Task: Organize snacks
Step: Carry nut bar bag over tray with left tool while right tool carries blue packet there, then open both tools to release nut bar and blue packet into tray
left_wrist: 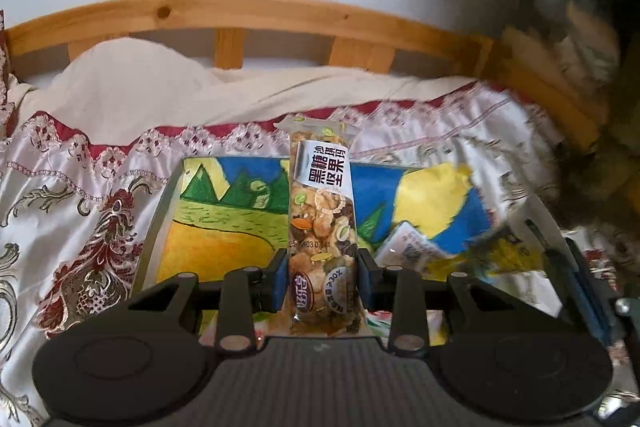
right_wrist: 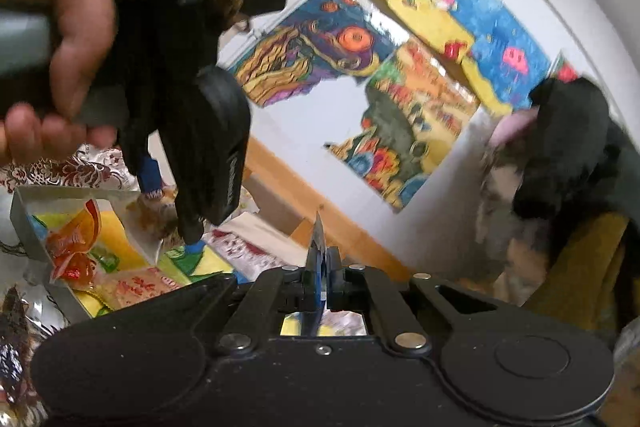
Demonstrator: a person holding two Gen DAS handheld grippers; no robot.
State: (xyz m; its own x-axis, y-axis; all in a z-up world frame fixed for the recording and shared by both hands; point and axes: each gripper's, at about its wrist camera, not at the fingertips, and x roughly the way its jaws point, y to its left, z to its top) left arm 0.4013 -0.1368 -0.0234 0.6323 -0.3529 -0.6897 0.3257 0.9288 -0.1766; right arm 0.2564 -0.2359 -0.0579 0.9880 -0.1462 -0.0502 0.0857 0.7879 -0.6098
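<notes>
Nut bar (left_wrist: 320,223): clear glossy plastic wrapper, printed paper-like label band; left tongs (left_wrist: 322,281): matt black plastic, blue pads, bright metal pins, ribbed grey body; tray (left_wrist: 158,223): dull grey metal rim, its floor a matt painted picture; bedcover (left_wrist: 80,187): shiny satin cloth, raised embroidery; rail (left_wrist: 240,13): smooth varnished wood, one knot; right tongs (right_wrist: 321,267): matt black plastic, nipping a thin glossy foil edge (right_wrist: 318,231).

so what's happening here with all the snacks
A person is sorting snacks with a gripper in each hand. The left gripper grips a nut bar above a tray. The right gripper is shut on a thin blue wrapper. The tray already holds a few wrapped snacks.
</notes>
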